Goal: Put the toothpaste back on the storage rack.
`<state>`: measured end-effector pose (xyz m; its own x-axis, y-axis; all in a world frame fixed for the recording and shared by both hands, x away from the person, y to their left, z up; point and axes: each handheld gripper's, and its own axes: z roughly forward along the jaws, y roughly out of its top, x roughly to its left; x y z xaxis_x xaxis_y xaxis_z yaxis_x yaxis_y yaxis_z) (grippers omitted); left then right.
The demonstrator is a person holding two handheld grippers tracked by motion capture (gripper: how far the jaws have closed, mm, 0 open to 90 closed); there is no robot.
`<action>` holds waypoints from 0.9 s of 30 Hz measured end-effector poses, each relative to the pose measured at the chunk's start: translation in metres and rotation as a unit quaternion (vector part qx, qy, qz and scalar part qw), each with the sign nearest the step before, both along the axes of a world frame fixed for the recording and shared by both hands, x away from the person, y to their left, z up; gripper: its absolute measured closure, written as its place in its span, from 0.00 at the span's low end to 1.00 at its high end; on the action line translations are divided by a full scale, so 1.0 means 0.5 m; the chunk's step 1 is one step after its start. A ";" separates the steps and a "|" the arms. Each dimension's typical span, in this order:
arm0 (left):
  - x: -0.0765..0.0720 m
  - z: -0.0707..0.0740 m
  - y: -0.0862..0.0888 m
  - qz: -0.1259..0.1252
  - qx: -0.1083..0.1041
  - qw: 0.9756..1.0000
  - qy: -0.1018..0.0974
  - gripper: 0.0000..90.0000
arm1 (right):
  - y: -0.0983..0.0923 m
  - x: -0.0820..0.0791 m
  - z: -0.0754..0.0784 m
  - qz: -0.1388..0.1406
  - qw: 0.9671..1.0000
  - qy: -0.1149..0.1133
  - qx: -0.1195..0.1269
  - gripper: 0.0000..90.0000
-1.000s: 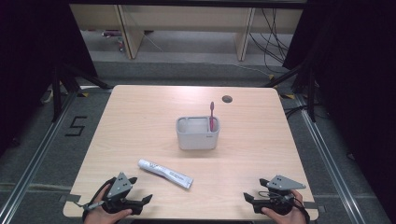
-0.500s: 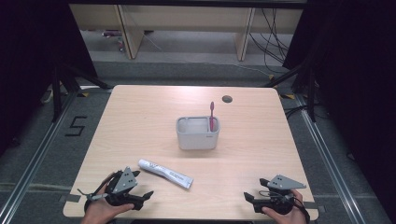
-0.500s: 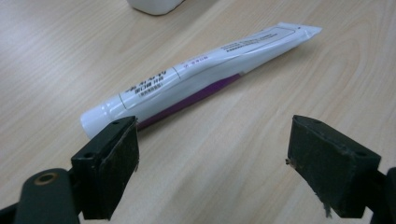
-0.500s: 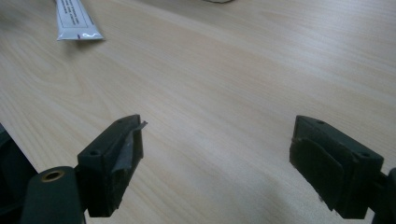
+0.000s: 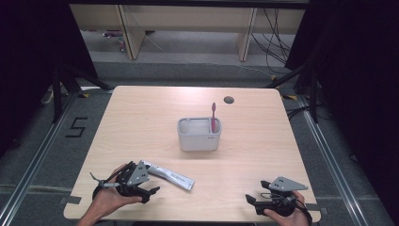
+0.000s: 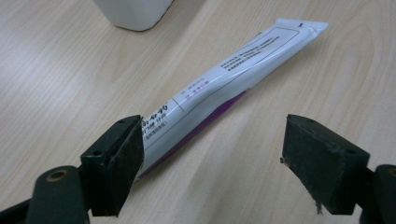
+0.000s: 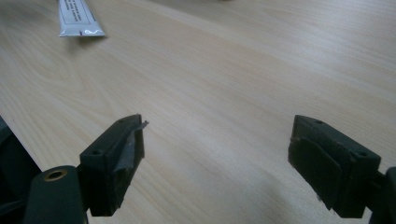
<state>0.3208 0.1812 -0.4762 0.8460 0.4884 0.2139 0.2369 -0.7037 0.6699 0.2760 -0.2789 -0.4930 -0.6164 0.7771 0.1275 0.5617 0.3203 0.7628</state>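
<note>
Two hand-held grippers are seen from above at the near edge, each grasped by a bare hand that enters from the bottom. The left gripper is held low at the left, its grey plate tilted up and its jaws pointed to the right. Its jaws are spread wide and have just been closing a little; the pads are pressed on nothing. The left hand is wrapped around the body from below. The right gripper is held low at the right, jaws pointed left and spread wide, with nothing between them. The right hand is curled beneath it.
</note>
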 end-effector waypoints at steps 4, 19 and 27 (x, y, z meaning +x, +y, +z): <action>0.019 0.007 -0.007 -0.010 0.020 1.000 0.005 0.25 | 0.002 -0.003 0.001 -0.002 1.000 0.007 0.005 0.23; 0.070 0.022 -0.047 -0.042 0.072 0.996 0.039 0.29 | 0.000 -0.001 0.000 -0.003 1.000 0.003 -0.002 0.23; 0.089 0.011 -0.050 -0.047 0.091 0.993 0.050 0.30 | -0.001 0.000 0.000 0.000 1.000 0.002 -0.009 0.24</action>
